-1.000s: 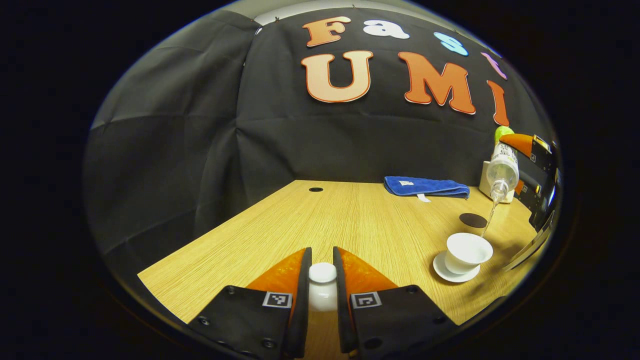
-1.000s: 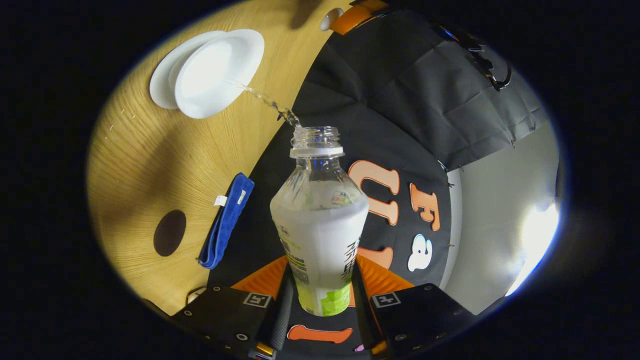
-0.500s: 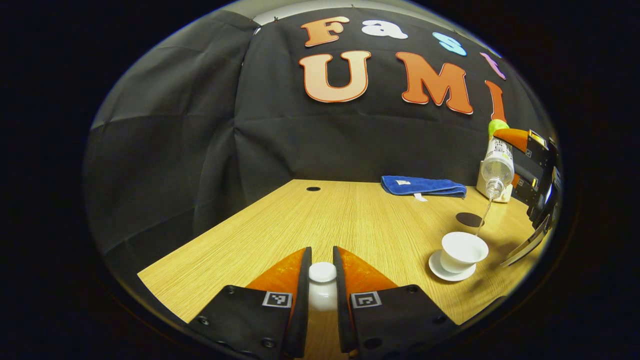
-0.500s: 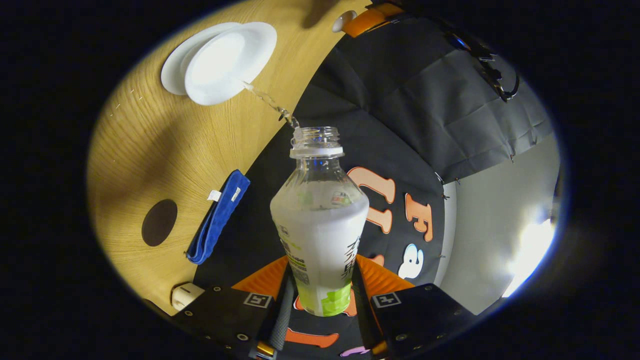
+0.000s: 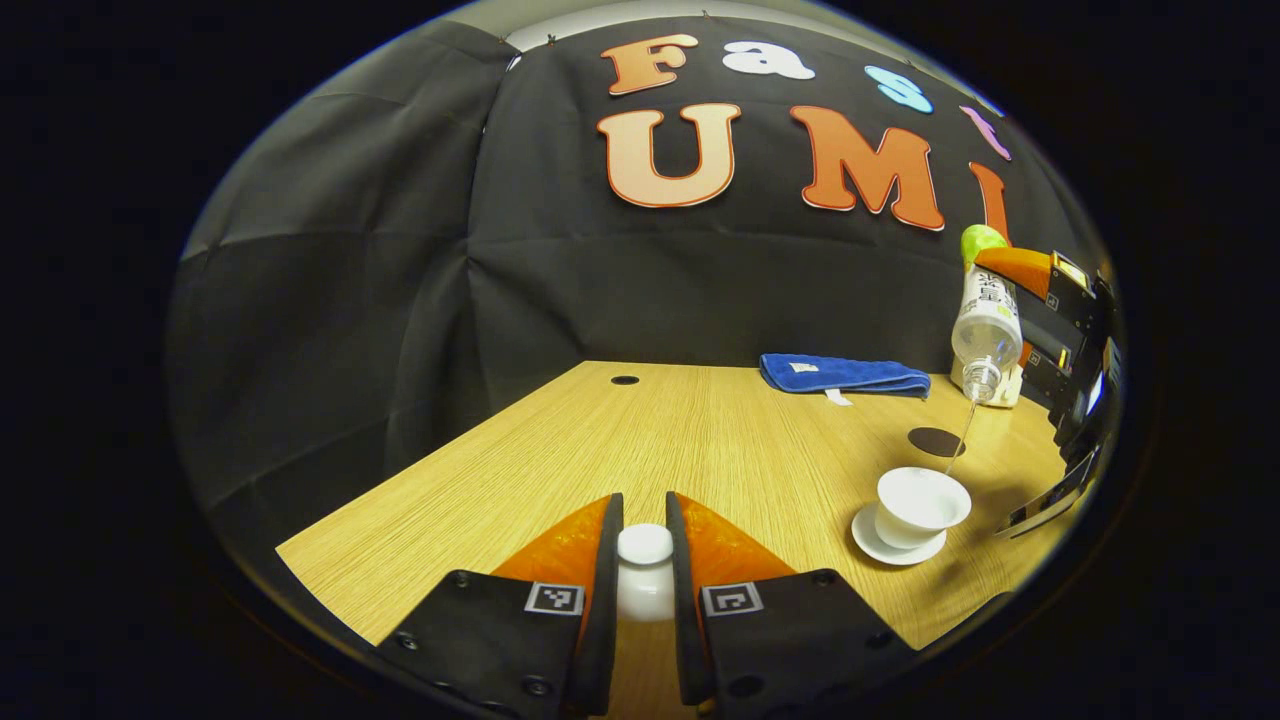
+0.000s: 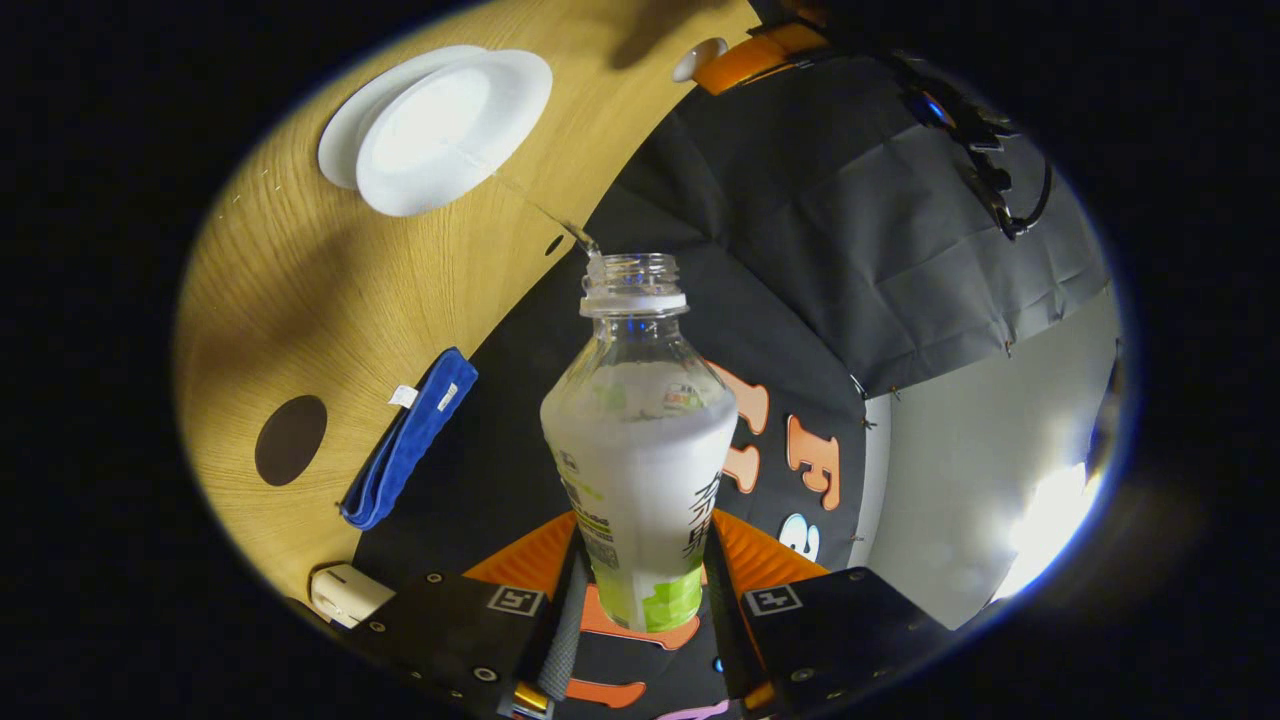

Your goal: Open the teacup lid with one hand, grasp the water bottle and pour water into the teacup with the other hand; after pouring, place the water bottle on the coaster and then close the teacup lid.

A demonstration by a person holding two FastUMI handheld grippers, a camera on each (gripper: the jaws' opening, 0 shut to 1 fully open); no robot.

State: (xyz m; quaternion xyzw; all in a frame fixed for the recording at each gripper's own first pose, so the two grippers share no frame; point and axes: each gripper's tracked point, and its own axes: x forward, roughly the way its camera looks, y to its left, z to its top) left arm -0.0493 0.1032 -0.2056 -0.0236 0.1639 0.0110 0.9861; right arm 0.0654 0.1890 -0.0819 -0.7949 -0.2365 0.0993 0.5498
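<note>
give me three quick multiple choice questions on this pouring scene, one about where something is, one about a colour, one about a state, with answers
1. Where does the dark round coaster lie on the table?
A. under the teacup
B. between the blue cloth and the teacup
C. inside the saucer

2. What colour is the folded cloth at the back of the table?
A. blue
B. red
C. white

3. What is the state of the water bottle?
A. upright on the coaster with its cap on
C. lying flat on the table
B. uncapped, tilted, a thin stream running to the teacup

Answers:
1. B, as the left gripper view shows the coaster bare, beyond the teacup and nearer than the cloth.
2. A, since it is blue in both views.
3. B, as the right gripper holds it in its jaws with the open neck toward the cup, while the left gripper holds the teacup lid.
</note>
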